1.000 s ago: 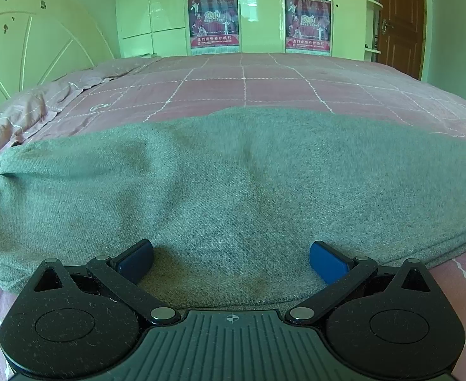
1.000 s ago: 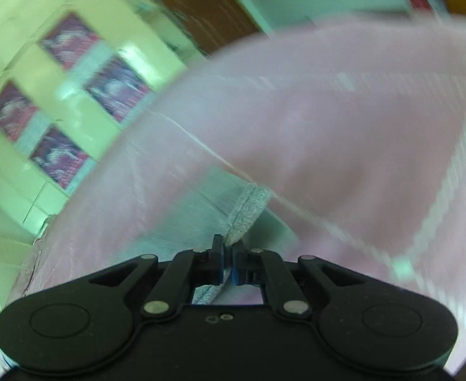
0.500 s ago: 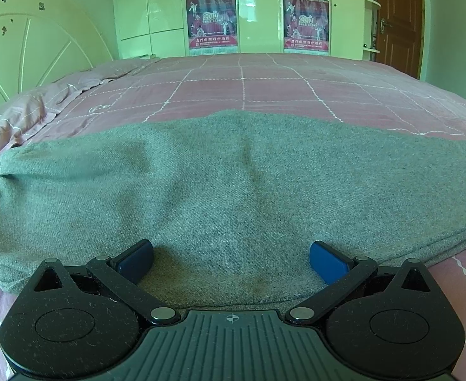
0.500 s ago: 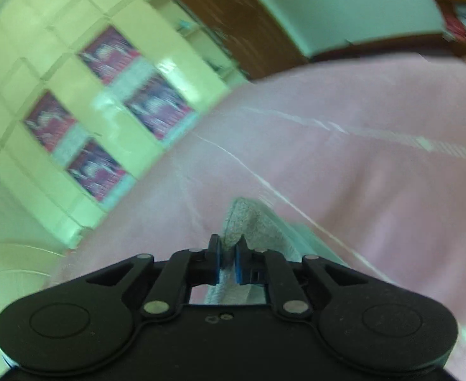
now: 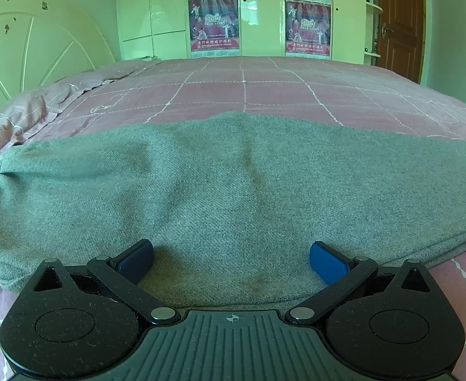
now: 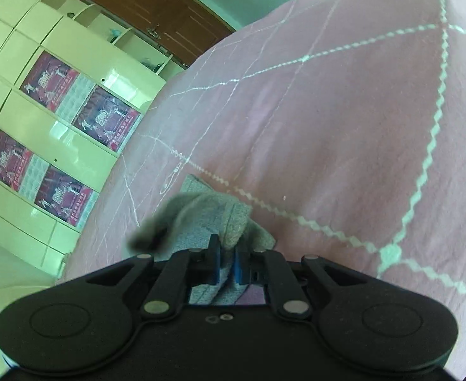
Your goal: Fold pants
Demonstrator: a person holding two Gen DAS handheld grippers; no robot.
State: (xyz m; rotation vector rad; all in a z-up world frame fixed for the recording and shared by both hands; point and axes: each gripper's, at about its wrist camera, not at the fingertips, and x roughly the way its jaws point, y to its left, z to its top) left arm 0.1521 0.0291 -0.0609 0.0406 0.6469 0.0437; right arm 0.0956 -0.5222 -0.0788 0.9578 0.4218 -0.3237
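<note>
Pants (image 5: 233,190) lie across our pink bedspread (image 5: 242,92); our left gripper (image 5: 231,258) rests spread on them, our right gripper (image 6: 226,262) pinches a bunched end.

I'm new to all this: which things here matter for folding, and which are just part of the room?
In use:
- grey pants
- right gripper, shut on the pants
- left gripper, open

Background:
- pink bedspread
- posters
- door

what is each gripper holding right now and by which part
Right gripper pinches a bunched edge of the grey pants. Left gripper is open, holding nothing.
</note>
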